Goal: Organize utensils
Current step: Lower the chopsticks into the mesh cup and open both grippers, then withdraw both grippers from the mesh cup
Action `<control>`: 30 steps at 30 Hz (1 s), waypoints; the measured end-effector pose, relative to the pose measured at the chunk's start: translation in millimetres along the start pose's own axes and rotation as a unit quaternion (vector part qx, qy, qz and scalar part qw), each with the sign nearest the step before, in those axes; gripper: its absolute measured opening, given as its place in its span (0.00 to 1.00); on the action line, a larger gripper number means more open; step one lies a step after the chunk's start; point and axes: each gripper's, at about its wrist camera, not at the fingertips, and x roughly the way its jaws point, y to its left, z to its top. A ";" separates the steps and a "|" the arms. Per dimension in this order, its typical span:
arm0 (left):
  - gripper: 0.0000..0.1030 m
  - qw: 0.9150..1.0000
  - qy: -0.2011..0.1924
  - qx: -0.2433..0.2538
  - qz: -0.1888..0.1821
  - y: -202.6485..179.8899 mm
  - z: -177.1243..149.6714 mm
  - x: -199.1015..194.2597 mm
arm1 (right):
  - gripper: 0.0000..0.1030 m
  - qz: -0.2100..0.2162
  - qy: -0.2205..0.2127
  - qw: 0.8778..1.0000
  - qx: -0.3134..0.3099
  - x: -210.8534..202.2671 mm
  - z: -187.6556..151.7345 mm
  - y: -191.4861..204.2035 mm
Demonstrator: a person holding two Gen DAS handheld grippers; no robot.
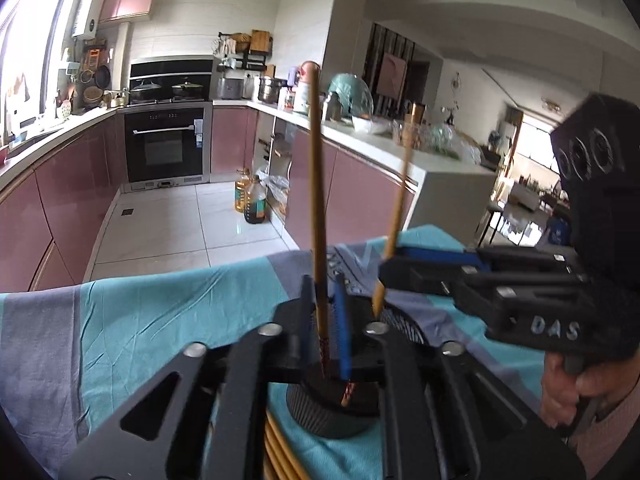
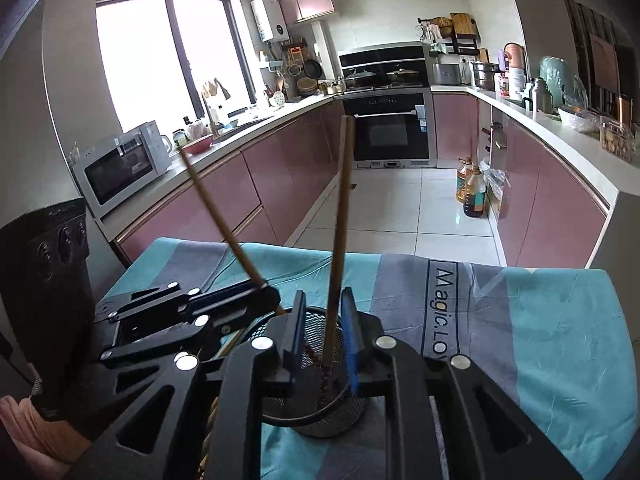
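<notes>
Left hand-held gripper (image 1: 323,294): jaws apart, 1 wooden chopstick (image 1: 316,184) standing near upright between them, resting by the left finger with a clear gap to the blue pad (image 1: 342,320), so not pinched. Its patterned lower end sits inside the black mesh holder (image 1: 320,416) directly below the jaws. Right hand-held gripper (image 2: 323,300): jaws also apart, a second chopstick (image 2: 340,216) upright between them with space on both sides, its lower end down in the same mesh holder (image 2: 340,420). From the left wrist view the right hand-held gripper (image 1: 394,268) comes in from the right, and the second chopstick (image 1: 398,200) leans slightly, its tip at the holder's rim. From the right wrist view the left hand-held gripper (image 2: 266,294) sits just beside, to the left, its chopstick (image 2: 216,216) tilted away left. Holder stands on the desk, which is covered by a teal and grey cloth (image 2: 560,340). A bundle of yellow chopsticks (image 1: 280,452) lies on the cloth beside the holder. A person's hand (image 1: 568,396) grips the right handle.
</notes>
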 end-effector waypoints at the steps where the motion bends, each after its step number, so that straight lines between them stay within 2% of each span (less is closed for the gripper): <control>1: 0.34 1.000 0.000 0.000 0.004 0.5 -2.1 -3.0 | 0.24 -0.003 -0.001 1.000 0.002 0.3 0.0 -1.8; 8: 0.39 1.000 -0.011 0.009 0.010 13.3 -9.6 -36.7 | 0.33 -0.007 -0.020 1.000 0.020 -10.5 -5.7 -3.6; 11: 0.49 1.000 -0.017 0.006 0.017 22.7 -13.2 -54.5 | 0.40 -0.005 -0.028 1.000 0.013 -19.0 -9.8 2.5; 16: 0.53 1.000 -0.014 -0.011 0.020 42.5 -24.8 -72.9 | 0.40 -0.006 -0.025 0.999 -0.031 -22.3 -18.1 22.8; 20: 0.54 1.000 -0.020 -0.018 0.015 51.6 -33.8 -90.0 | 0.40 0.009 -0.009 0.998 -0.056 -14.8 -27.4 37.5; 27: 0.54 0.999 -0.033 -0.021 0.000 48.9 -39.7 -108.7 | 0.40 0.018 0.008 0.994 -0.110 -1.1 -34.5 64.2; 30: 0.54 0.999 -0.032 -0.022 -0.002 48.5 -40.8 -111.0 | 0.31 0.013 0.015 0.992 -0.128 11.3 -34.2 72.4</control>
